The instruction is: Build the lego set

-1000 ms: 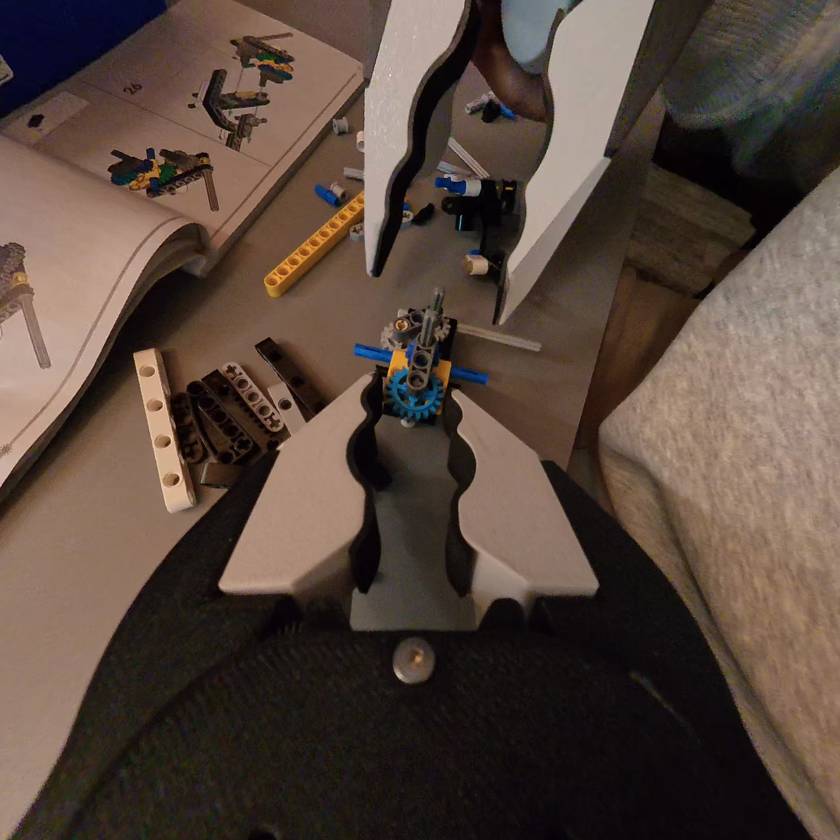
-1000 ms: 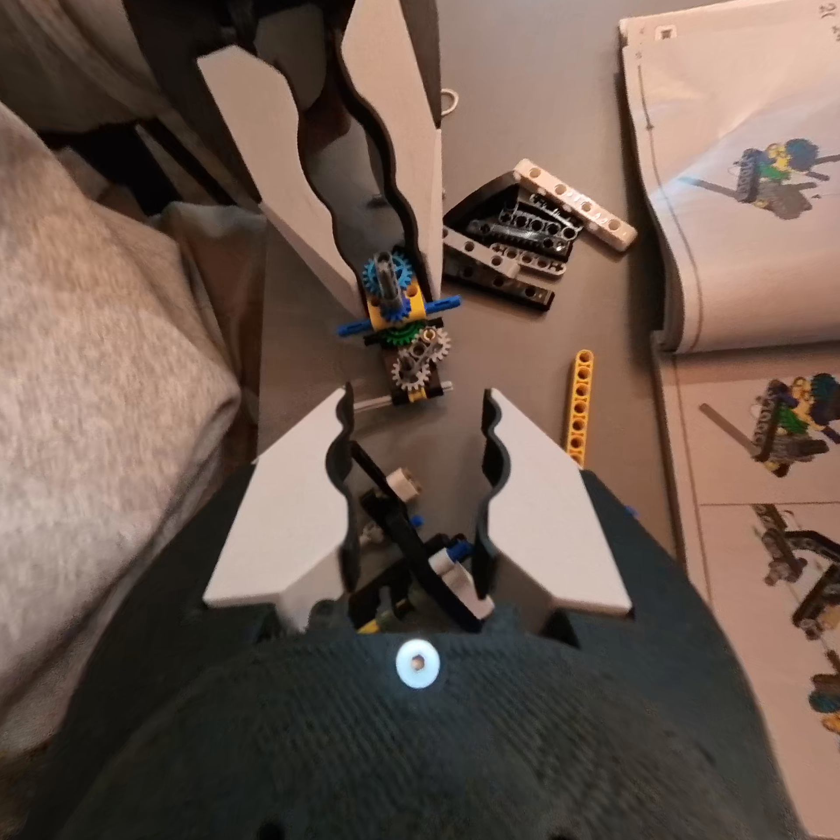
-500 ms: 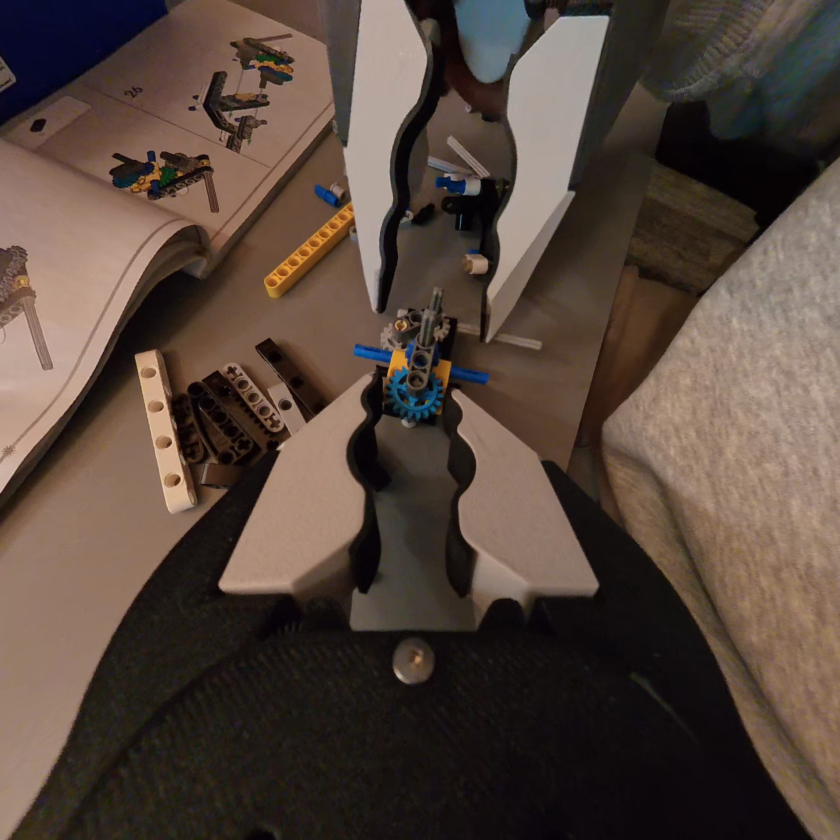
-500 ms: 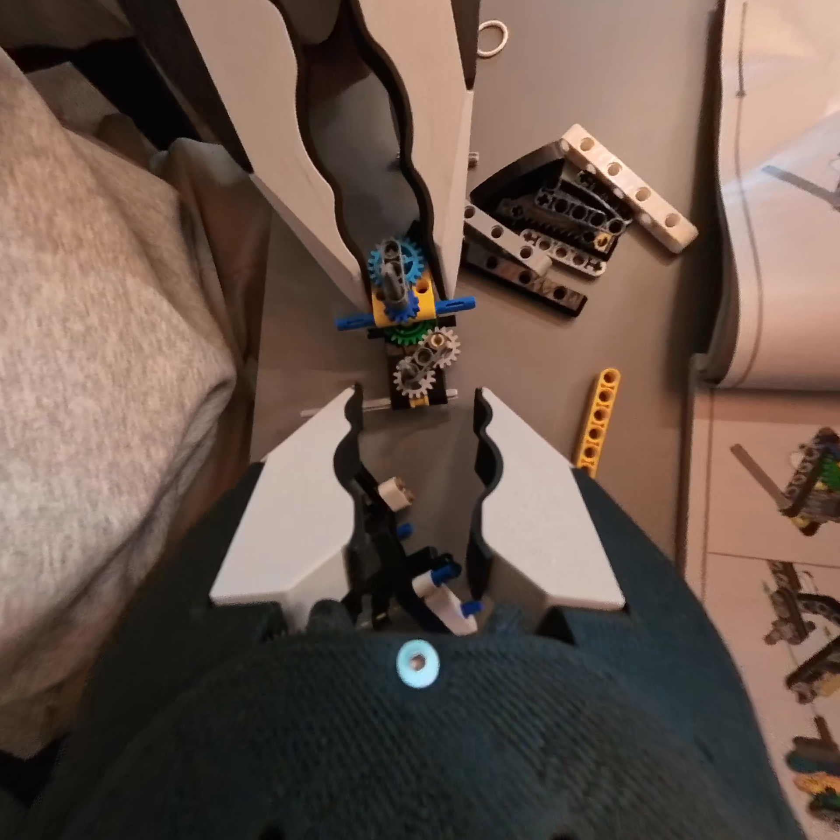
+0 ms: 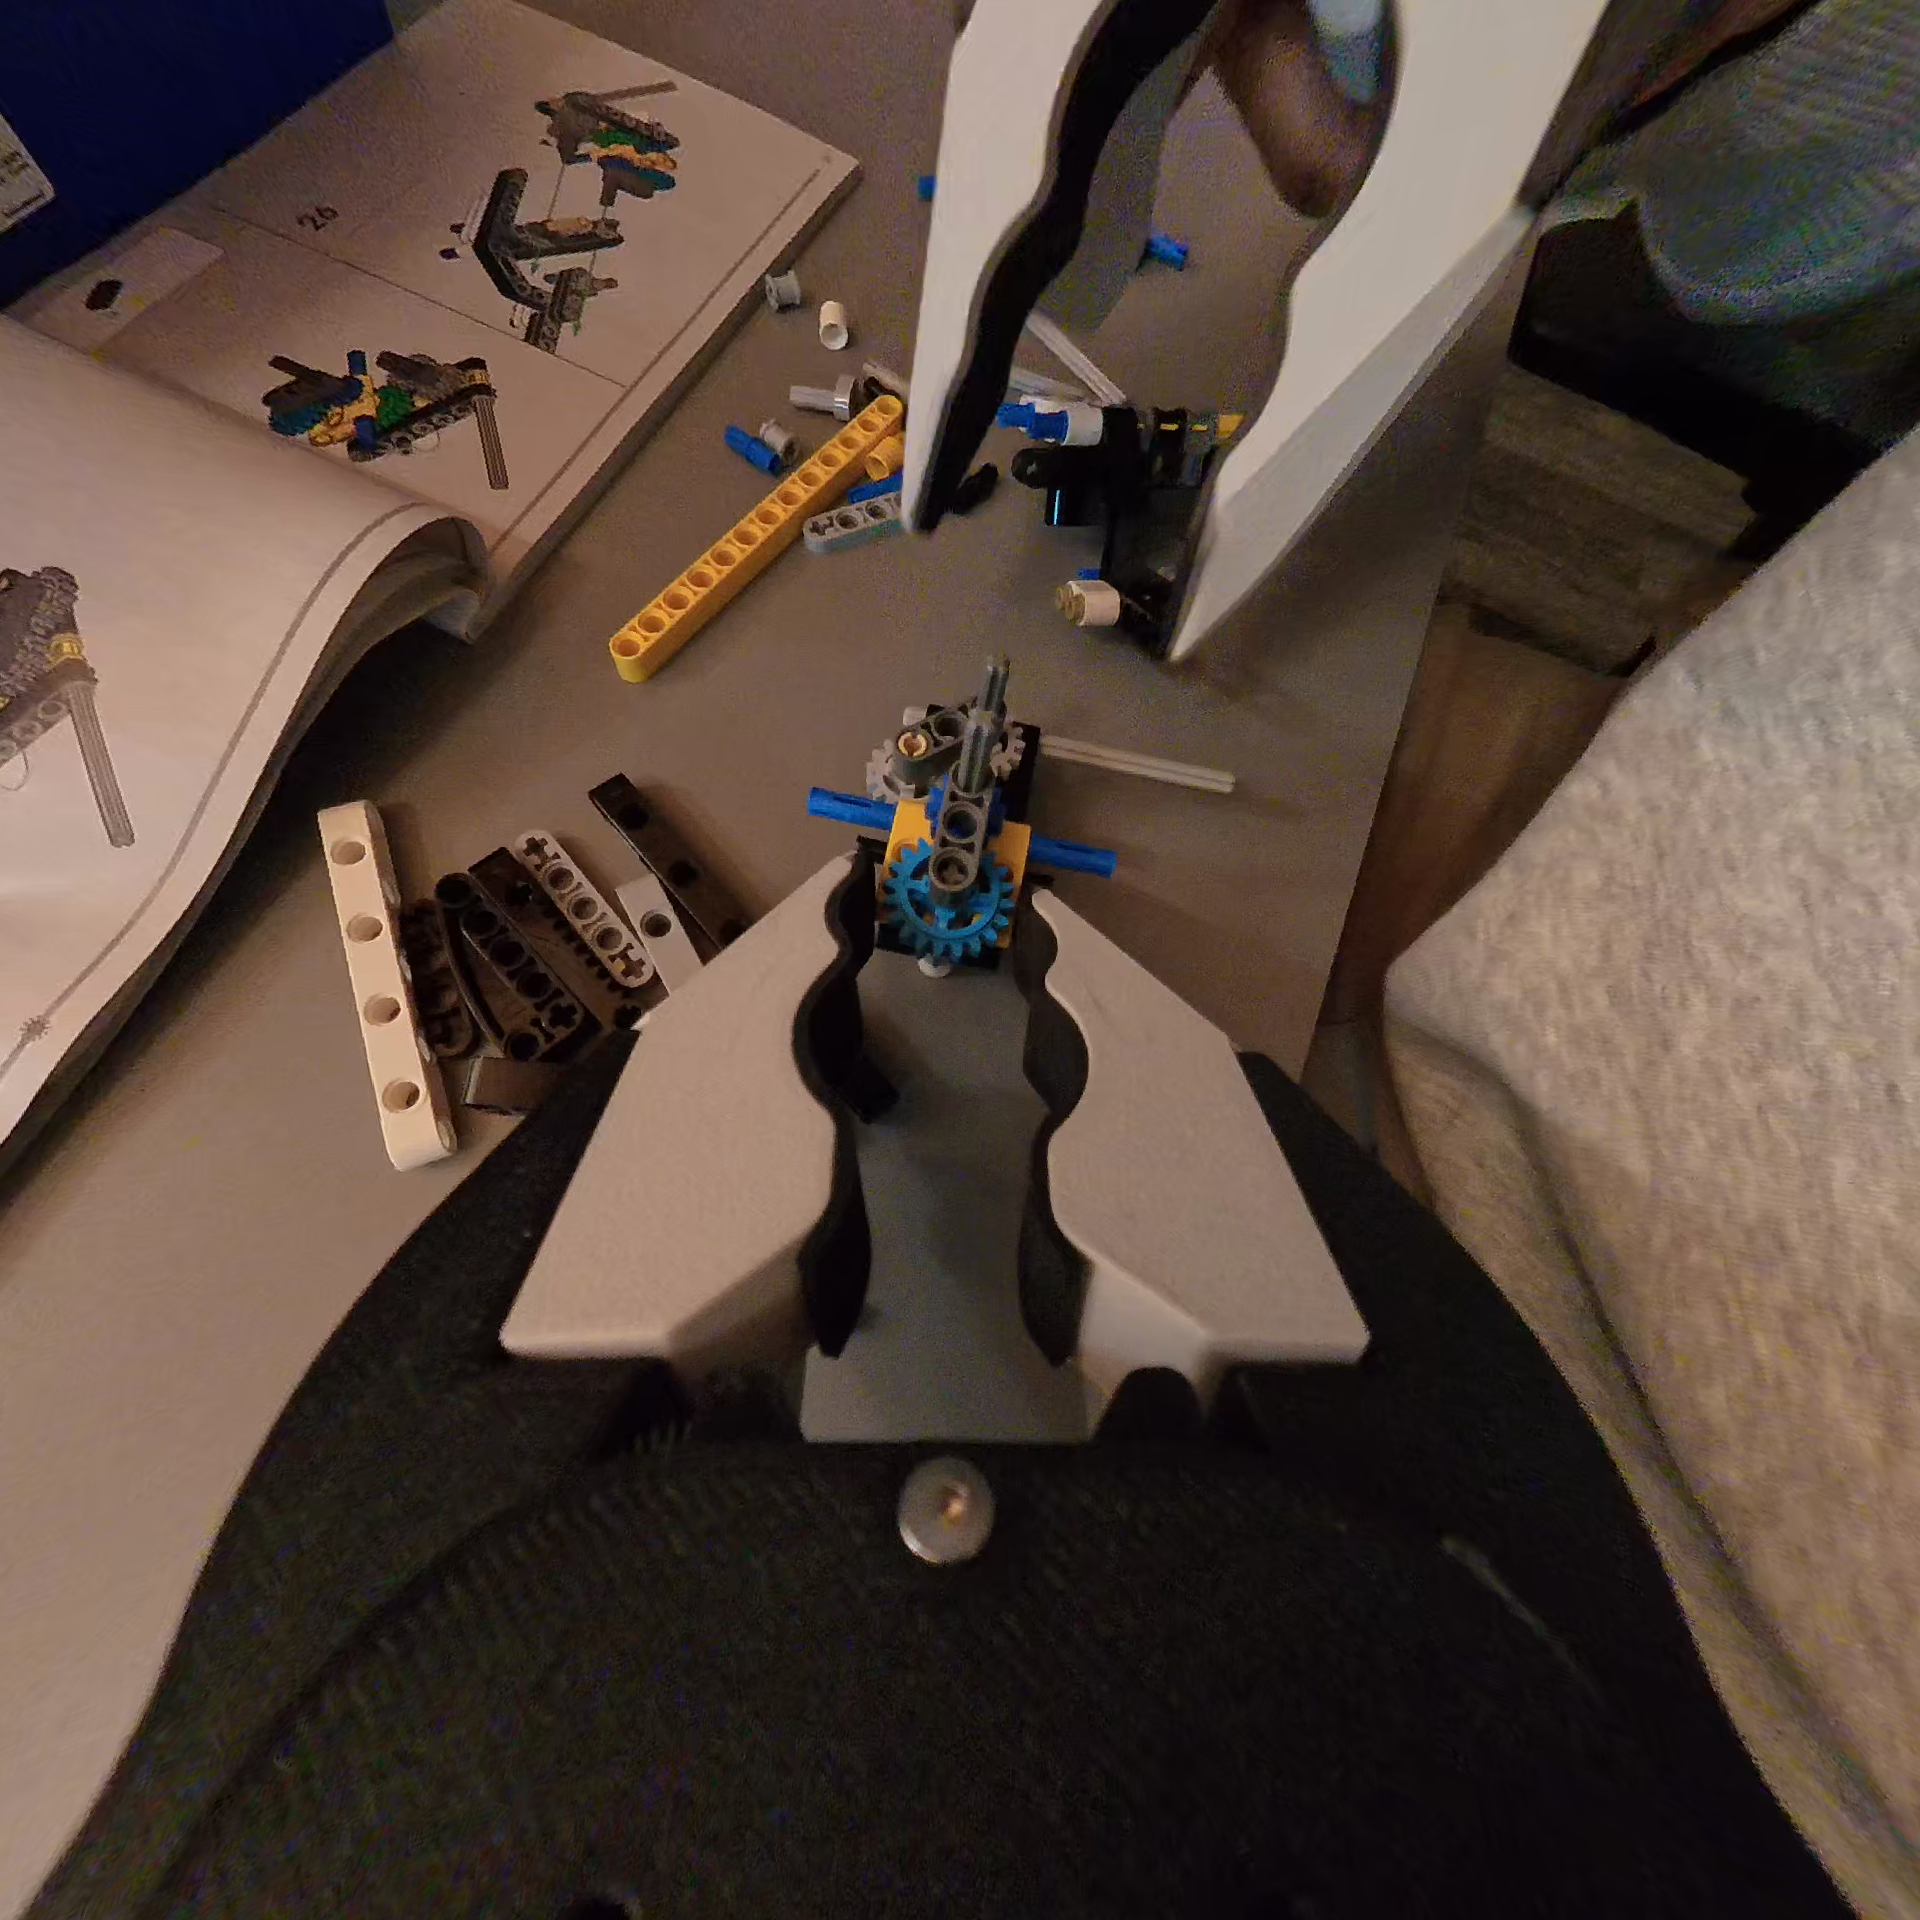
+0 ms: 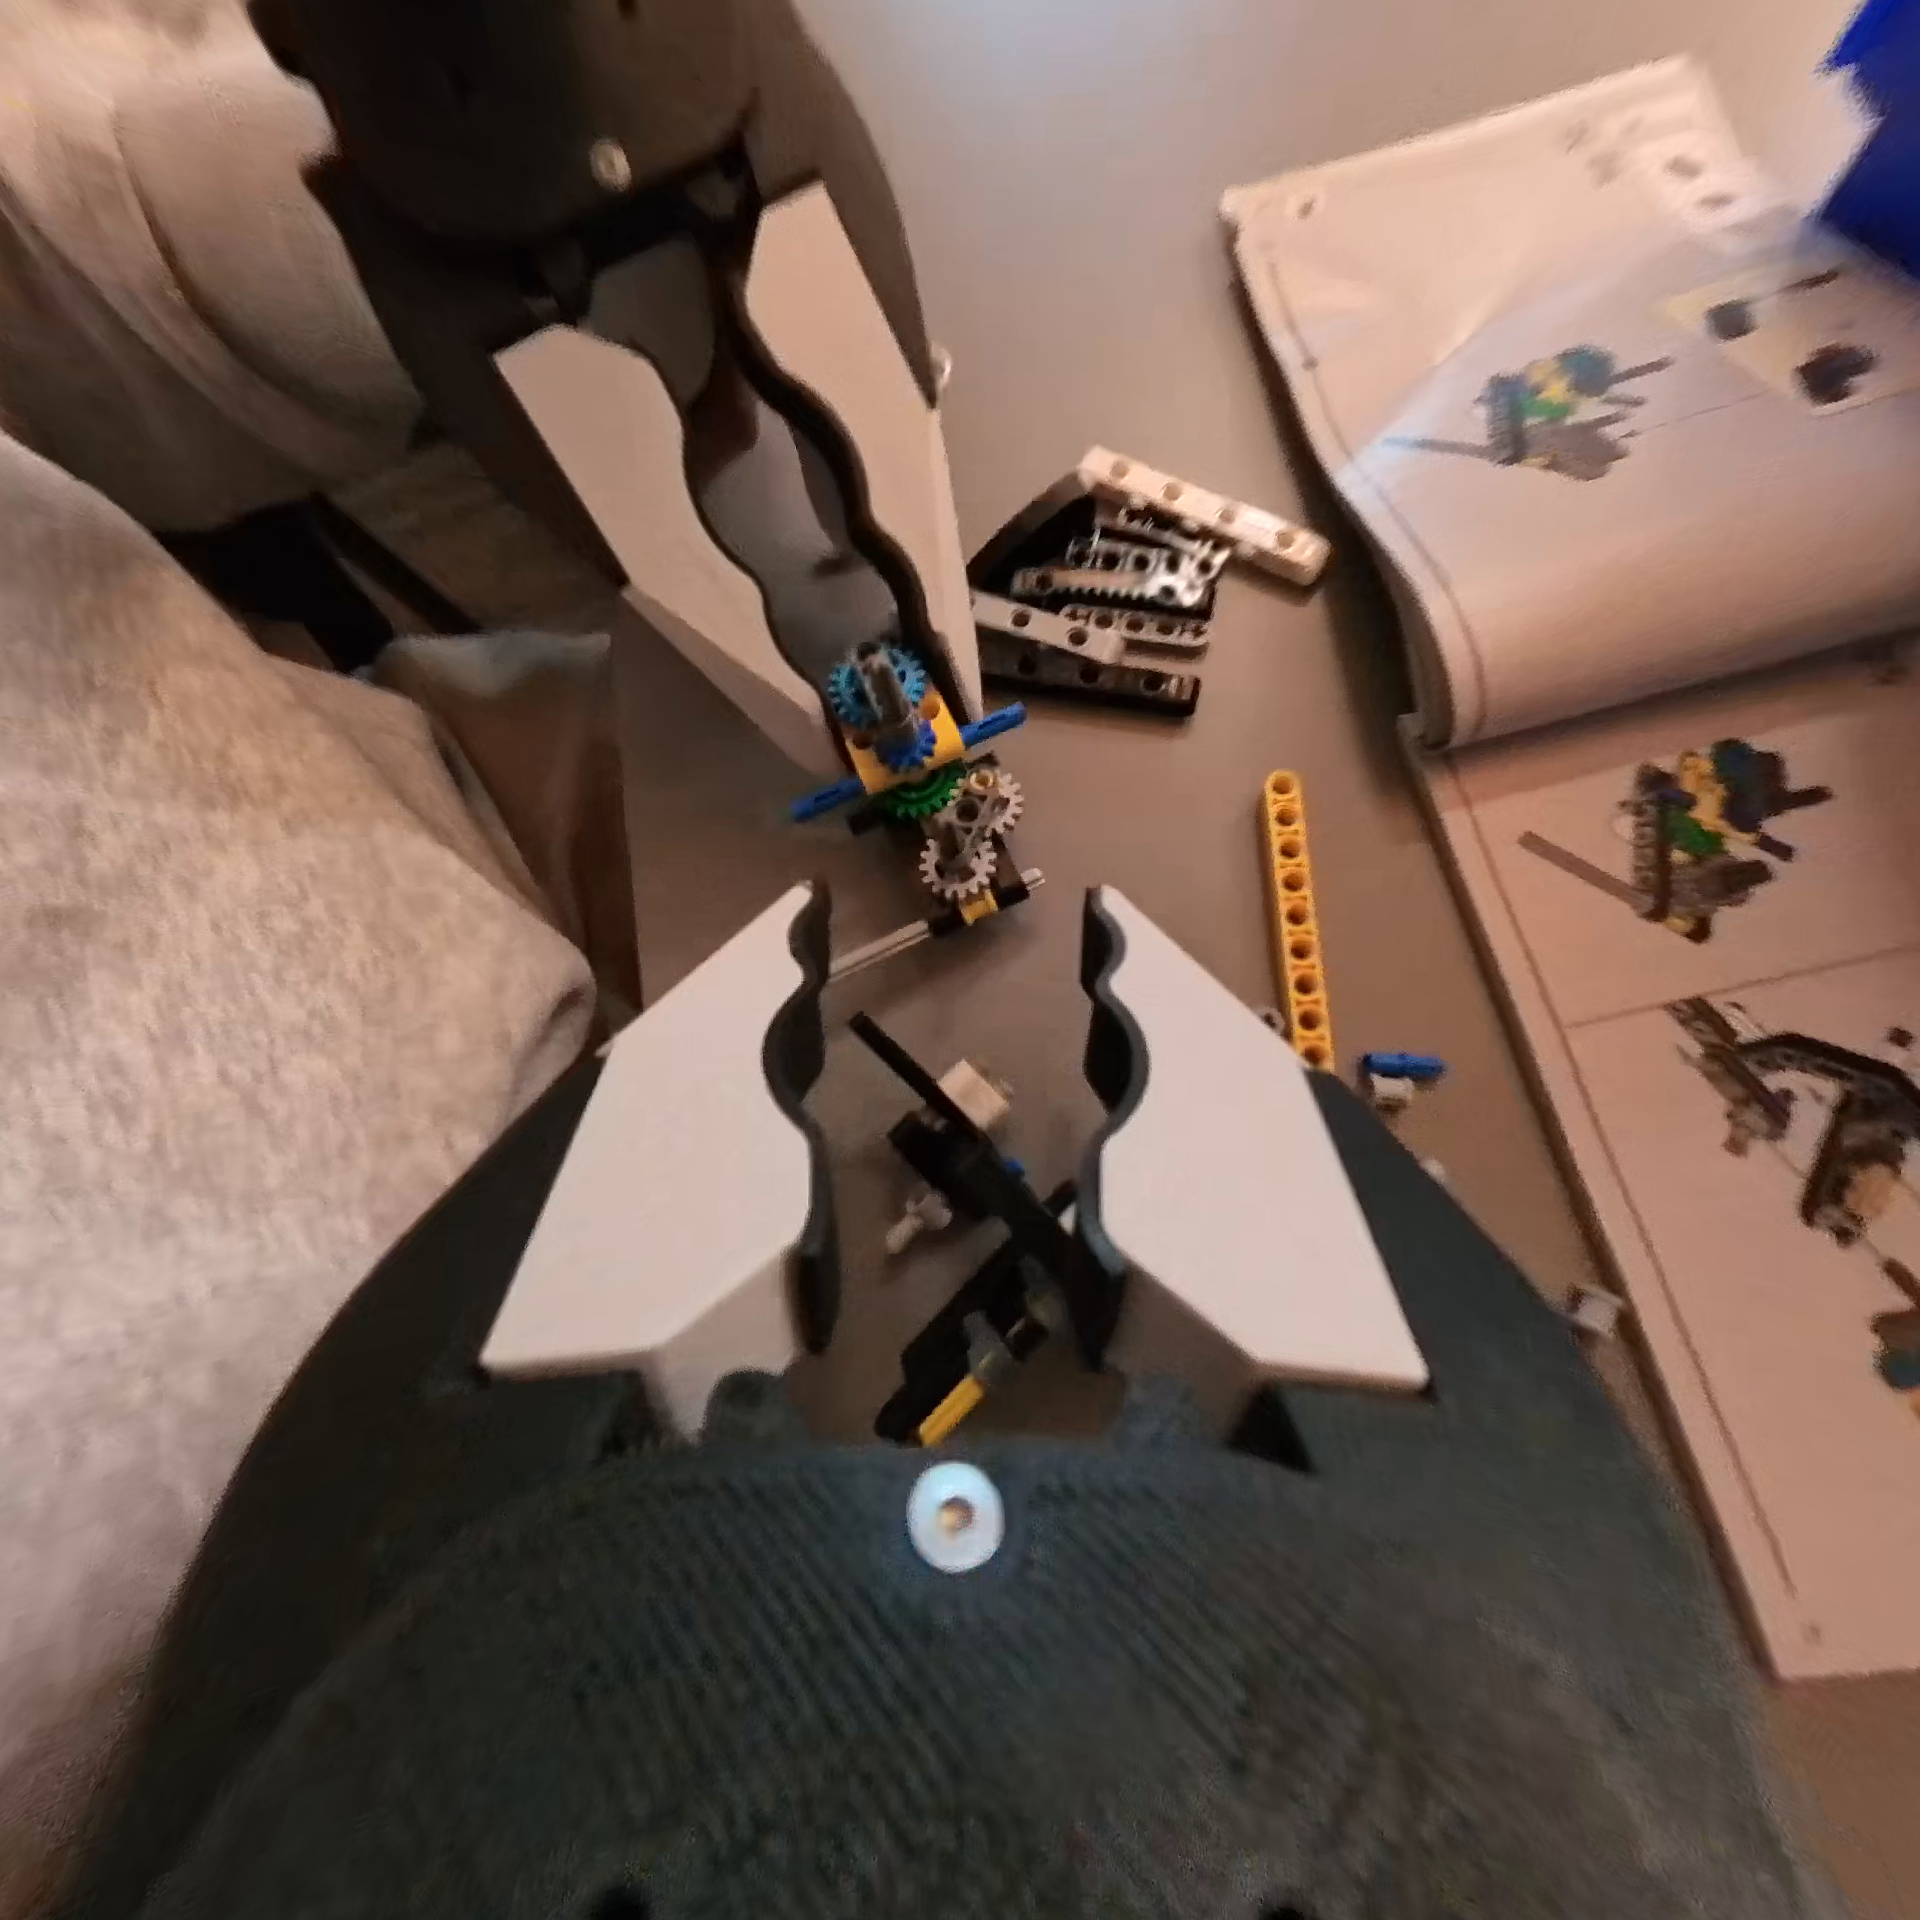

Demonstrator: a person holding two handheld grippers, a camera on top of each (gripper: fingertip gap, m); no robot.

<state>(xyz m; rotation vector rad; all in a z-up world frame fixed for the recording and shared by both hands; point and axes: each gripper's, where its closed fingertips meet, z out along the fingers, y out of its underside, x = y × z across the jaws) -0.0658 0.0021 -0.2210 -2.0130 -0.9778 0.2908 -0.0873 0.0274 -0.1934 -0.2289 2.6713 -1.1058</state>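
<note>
A small gear assembly (image 5: pixel 951 831) with a blue gear, yellow block, blue axle and grey gears stands on the grey table. My left gripper (image 5: pixel 948 881) is shut on its near end, fingertips on either side of the yellow block; it also shows in the right wrist view (image 6: pixel 894 717) around the assembly (image 6: pixel 914 769). My right gripper (image 6: pixel 956 904) is wide open and empty, hovering just short of the assembly's far end and over a black sub-assembly (image 6: pixel 977 1174). In the left wrist view the right gripper (image 5: pixel 1055 582) hangs above that black piece (image 5: pixel 1132 488).
An open instruction booklet (image 5: pixel 260 416) lies on the left. A long yellow beam (image 5: pixel 758 540), a pile of black and grey beams (image 5: pixel 540 956), a white beam (image 5: pixel 379 977) and small loose pins lie around. Grey fabric (image 5: pixel 1662 1039) borders the table's right edge. About 5 cm separates my left fingertips from my right.
The right gripper came in close to the assembly with its jaws narrower, then drew back and opened wide. The left gripper and the assembly have not moved.
</note>
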